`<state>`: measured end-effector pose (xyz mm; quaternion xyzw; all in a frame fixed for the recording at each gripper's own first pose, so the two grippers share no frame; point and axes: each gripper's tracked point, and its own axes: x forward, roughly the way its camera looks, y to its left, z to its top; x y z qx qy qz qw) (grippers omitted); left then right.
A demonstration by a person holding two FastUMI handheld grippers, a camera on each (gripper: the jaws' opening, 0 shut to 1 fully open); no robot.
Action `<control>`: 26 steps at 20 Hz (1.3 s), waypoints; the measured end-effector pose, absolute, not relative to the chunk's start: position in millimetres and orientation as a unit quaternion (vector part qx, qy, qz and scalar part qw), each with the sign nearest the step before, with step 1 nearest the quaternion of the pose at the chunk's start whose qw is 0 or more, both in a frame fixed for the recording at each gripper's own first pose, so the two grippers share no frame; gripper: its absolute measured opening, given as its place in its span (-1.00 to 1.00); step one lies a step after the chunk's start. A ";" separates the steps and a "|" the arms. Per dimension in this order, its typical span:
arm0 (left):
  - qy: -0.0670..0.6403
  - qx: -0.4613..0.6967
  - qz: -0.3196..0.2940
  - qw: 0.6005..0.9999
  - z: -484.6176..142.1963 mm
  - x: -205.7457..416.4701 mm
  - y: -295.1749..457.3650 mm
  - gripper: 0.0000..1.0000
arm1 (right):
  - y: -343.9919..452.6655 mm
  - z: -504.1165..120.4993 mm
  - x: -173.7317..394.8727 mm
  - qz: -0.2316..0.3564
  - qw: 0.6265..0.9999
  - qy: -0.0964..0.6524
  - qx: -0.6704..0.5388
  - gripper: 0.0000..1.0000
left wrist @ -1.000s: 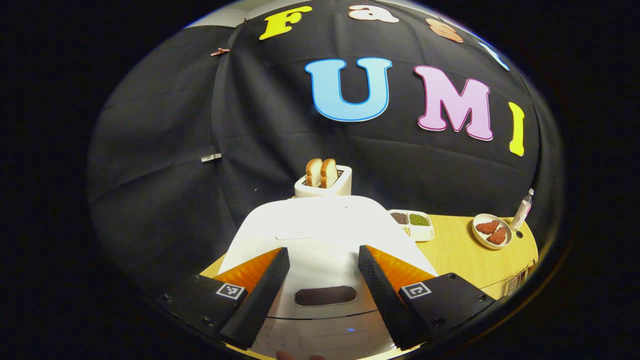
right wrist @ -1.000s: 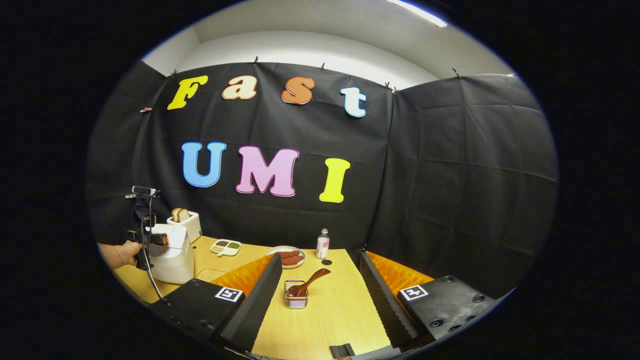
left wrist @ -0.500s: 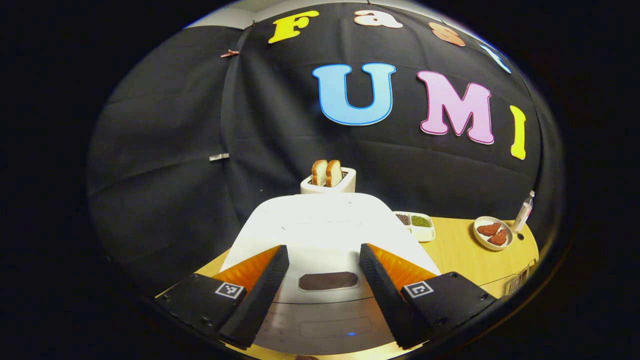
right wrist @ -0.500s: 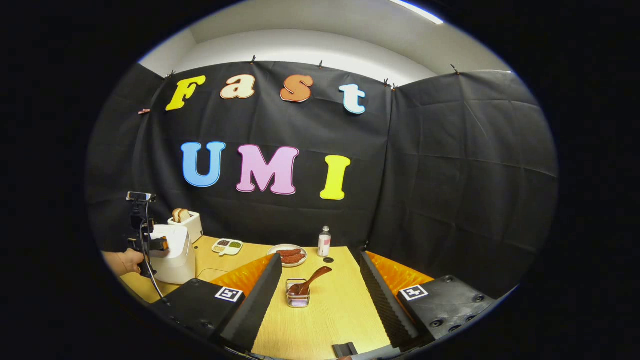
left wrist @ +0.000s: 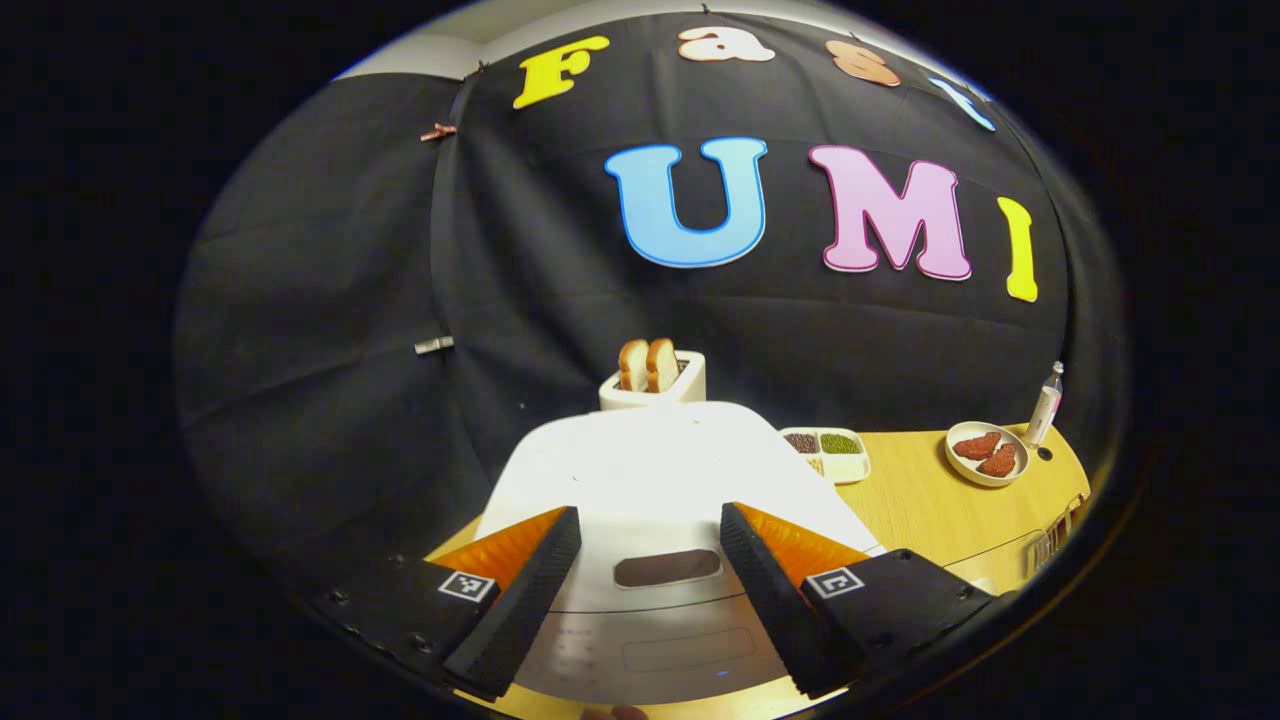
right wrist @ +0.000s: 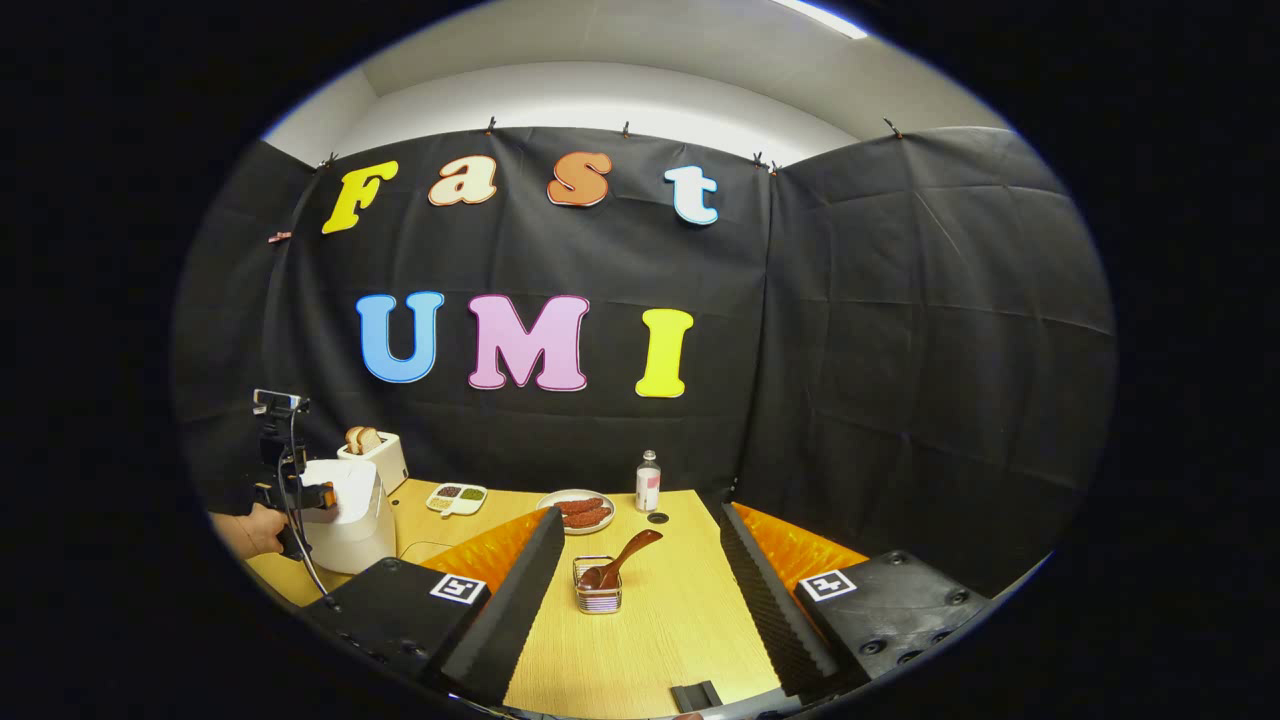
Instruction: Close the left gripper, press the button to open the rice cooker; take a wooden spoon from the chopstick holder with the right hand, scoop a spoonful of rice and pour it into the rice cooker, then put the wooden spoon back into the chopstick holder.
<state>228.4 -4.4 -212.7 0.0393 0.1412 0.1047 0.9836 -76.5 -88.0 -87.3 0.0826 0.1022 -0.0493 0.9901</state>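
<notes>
Fingers of the left gripper (left wrist: 650, 590) stand well apart, holding nothing, with the white square-bodied rice cooker (left wrist: 670, 480) right ahead between them and its lid down. Whether they touch the cooker I cannot tell. The dark oval lid-release button (left wrist: 667, 567) sits in the lid's front edge, centred in the gap. The step in hand looks like the first one: bring these fingers together, then push the joined tips squarely onto that button, pressing straight in so they do not slide off onto the control panel below it.

Across the booth, the right gripper (right wrist: 640, 590) hangs above the pale wooden tabletop (right wrist: 650, 640), its fingers also spread wide and empty. Between them, a little ahead, stands the small wire-mesh chopstick holder (right wrist: 598, 598) with the brown wooden spoon (right wrist: 625, 558) leaning out of it, handle up and to the right.

Farther back sit a white divided tray of grains (right wrist: 456, 496), a white plate of reddish pieces (right wrist: 580, 512), a small bottle (right wrist: 647, 482) and a white toaster with two bread slices (left wrist: 652, 378).
</notes>
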 end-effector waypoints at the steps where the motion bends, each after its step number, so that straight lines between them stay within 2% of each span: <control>1: 0.127 0.037 0.096 0.987 -200.9 224.4 -9.9 0.94 | -88.1 -86.7 -76.6 -0.049 0.990 0.102 0.082 0.95; 9: 0.047 -0.015 0.031 0.998 -112.4 158.7 -37.6 0.93 | -83.1 -70.3 -76.9 -0.039 0.994 0.081 0.066 0.95; 13: 0.030 -0.037 0.026 0.999 -79.0 115.0 -29.2 0.94 | -74.3 -60.7 -72.2 -0.027 0.995 0.066 0.063 0.95; 21: 0.006 -0.044 0.031 0.999 -33.4 45.1 5.0 0.90 | -52.9 -13.3 -55.3 -0.002 1.000 -0.021 0.022 0.94; 24: 0.002 -0.037 0.030 0.999 -23.6 21.6 11.5 0.91 | -52.8 -14.3 -45.7 -0.015 0.999 -0.030 0.027 0.94; 26: -0.002 -0.023 0.033 0.999 -17.3 7.7 16.4 0.90 | -36.2 -19.6 -44.9 0.008 0.999 -0.023 0.024 0.94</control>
